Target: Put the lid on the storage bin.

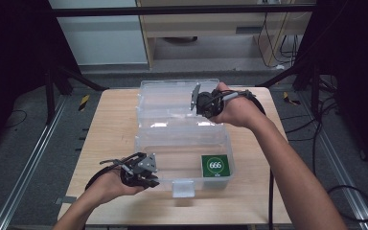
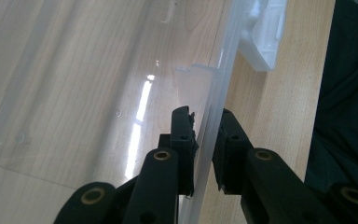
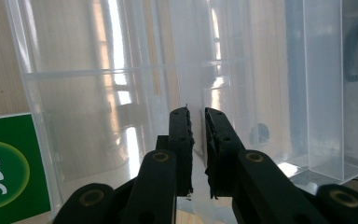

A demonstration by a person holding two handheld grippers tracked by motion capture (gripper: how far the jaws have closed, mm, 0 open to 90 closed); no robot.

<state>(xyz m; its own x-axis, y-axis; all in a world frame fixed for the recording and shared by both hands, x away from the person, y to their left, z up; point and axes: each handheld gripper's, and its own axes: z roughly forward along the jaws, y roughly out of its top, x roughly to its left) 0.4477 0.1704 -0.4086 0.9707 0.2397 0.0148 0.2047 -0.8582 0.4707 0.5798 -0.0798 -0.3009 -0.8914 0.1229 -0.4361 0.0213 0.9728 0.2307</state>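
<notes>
Two pairs of tongs grip one clear plastic box that sits open on the wooden desk, its lid thrown back toward the far edge. The left tongs pinch the near-left wall of the box, one jaw inside and one outside as the left gripper view shows it. The right tongs are pressed onto a thin clear wall at the far side of the open box, by the lid, and in the right gripper view the jaws squeeze that sheet between them.

The biggest risk, as I judge it, is the box itself twisting: it is light and thin, so if the two hands pull in different directions the walls could flex, or the hinge between base and lid could be strained. Next, the smooth plastic could slide out of either grip, since each pair holds only a narrow edge; then the lid might flop or the base skid over the desk. Smallest, the white latch at the front hangs past the rim and could catch, and the green card marked 666 in the near-right compartment could slip about if the box tips.
</notes>
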